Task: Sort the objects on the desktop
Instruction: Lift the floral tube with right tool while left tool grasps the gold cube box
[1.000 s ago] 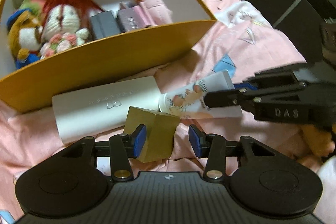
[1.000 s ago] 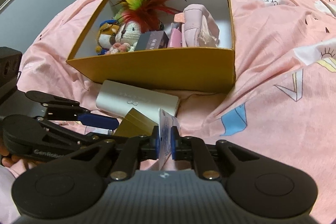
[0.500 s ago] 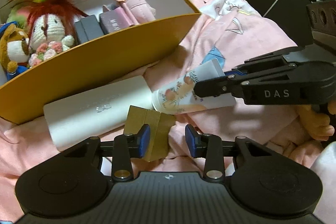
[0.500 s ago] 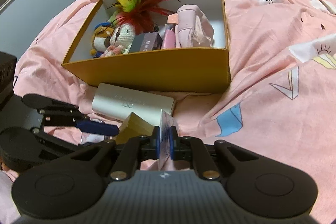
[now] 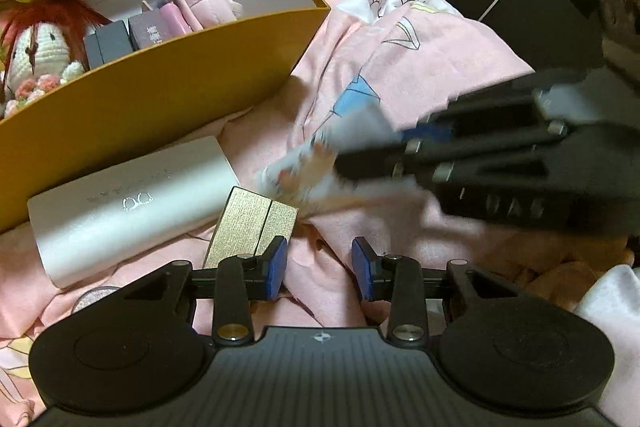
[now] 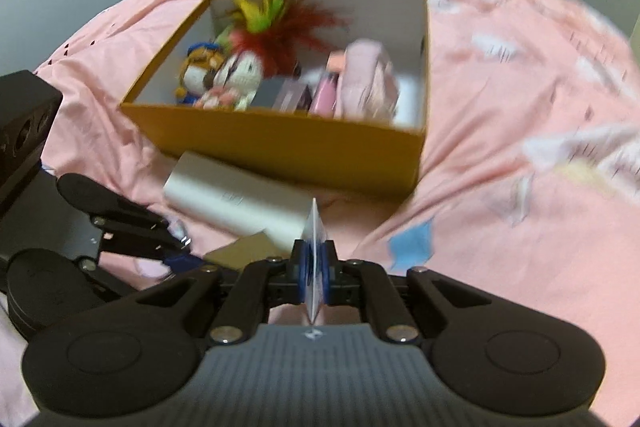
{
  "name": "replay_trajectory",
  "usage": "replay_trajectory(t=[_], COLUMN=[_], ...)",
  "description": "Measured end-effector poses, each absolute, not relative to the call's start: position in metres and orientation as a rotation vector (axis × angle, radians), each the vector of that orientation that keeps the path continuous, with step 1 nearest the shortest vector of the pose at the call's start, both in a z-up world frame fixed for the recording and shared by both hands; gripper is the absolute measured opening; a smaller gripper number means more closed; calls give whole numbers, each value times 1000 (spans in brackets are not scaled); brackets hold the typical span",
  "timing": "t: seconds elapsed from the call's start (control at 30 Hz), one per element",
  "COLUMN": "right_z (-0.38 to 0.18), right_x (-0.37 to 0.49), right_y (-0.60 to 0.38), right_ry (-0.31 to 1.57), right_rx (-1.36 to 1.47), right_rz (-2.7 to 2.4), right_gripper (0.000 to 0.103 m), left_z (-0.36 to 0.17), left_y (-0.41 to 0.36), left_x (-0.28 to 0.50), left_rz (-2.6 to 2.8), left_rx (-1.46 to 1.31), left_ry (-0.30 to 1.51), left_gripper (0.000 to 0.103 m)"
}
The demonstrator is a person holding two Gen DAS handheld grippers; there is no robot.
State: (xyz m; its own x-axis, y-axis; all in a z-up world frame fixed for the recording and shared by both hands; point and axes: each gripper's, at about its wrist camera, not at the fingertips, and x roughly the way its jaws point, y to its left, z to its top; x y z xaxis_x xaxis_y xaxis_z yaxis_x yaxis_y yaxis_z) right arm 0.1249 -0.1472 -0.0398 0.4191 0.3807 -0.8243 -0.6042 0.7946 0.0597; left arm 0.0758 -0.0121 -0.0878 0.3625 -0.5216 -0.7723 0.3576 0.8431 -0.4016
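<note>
A yellow cardboard box (image 5: 168,95) sits on the pink bedsheet (image 5: 420,63), holding a crocheted doll with red feather hair (image 6: 248,67) and other small items. Against its front wall lies a silver case (image 5: 120,203), with a gold box (image 5: 248,223) touching it. The left gripper (image 5: 318,267) stands half open, nothing between its blue pads. The right gripper (image 6: 314,267) is clamped tight on the flat end of a printed tube (image 5: 320,163), held just above the sheet.
</note>
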Motion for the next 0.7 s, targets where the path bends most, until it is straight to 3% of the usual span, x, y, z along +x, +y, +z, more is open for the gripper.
replay_trajectory(t=[0.5,0.7], right_z=[-54,-54], right_x=[115,115], right_y=[-151,-151], right_ry=[983,985], right_rx=[-232,-231], right_rz=[626,627], right_gripper=[8,8], left_z=[-82,-73], left_y=[-12,-8], left_x=[71,67], left_rz=[-524,-493], left_rx=[-130,-91], left_ry=[1029,977], left_gripper=[41,51])
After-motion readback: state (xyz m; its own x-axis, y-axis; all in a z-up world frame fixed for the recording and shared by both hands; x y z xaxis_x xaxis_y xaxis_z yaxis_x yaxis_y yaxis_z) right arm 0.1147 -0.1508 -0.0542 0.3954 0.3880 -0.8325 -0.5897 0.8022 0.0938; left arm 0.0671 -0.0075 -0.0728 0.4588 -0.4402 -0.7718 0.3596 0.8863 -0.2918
